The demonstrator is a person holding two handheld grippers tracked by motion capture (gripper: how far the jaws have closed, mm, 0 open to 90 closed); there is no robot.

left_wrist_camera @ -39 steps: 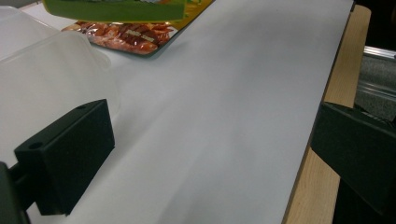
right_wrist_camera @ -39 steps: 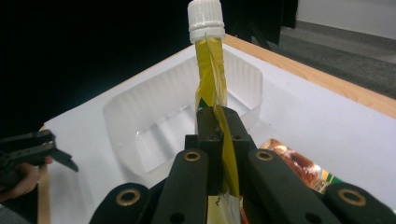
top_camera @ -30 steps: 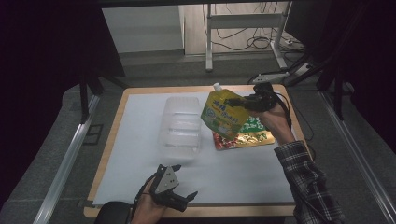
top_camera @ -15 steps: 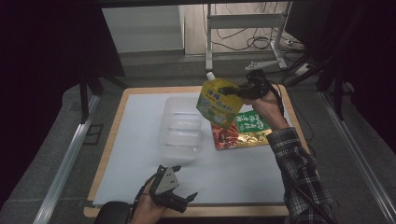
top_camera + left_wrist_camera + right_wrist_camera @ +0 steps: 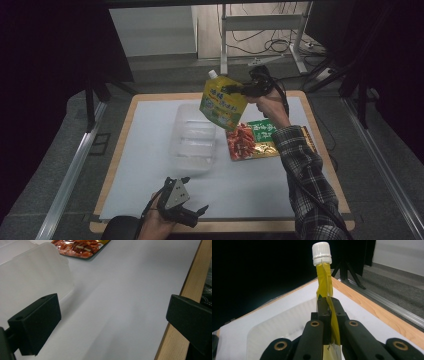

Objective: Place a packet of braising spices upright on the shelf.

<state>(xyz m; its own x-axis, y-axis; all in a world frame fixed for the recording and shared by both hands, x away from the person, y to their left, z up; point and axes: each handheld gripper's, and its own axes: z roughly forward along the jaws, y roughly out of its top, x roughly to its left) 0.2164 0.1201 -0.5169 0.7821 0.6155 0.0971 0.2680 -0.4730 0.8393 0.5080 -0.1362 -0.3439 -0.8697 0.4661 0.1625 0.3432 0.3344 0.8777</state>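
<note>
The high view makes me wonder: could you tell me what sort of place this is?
Probably a lab recording station: a wood-rimmed table with a white mat, dark curtains around it, metal rails alongside, and loose cables on the floor behind.

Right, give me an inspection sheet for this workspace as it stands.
Surface: white mat on a wooden table.
Job's things: yellow pouch with white cap, held in the air over the clear plastic tray.
Clutter: red and green snack packet lying flat right of the tray.
Grippers: right gripper shut on the pouch's edge; left gripper open, nothing between its jaws, near the table's front edge.
Cables: black cable along the right sleeve; loose cables on the floor behind the table.
Surroundings: dark curtains, metal frame rails, grey floor.
</note>
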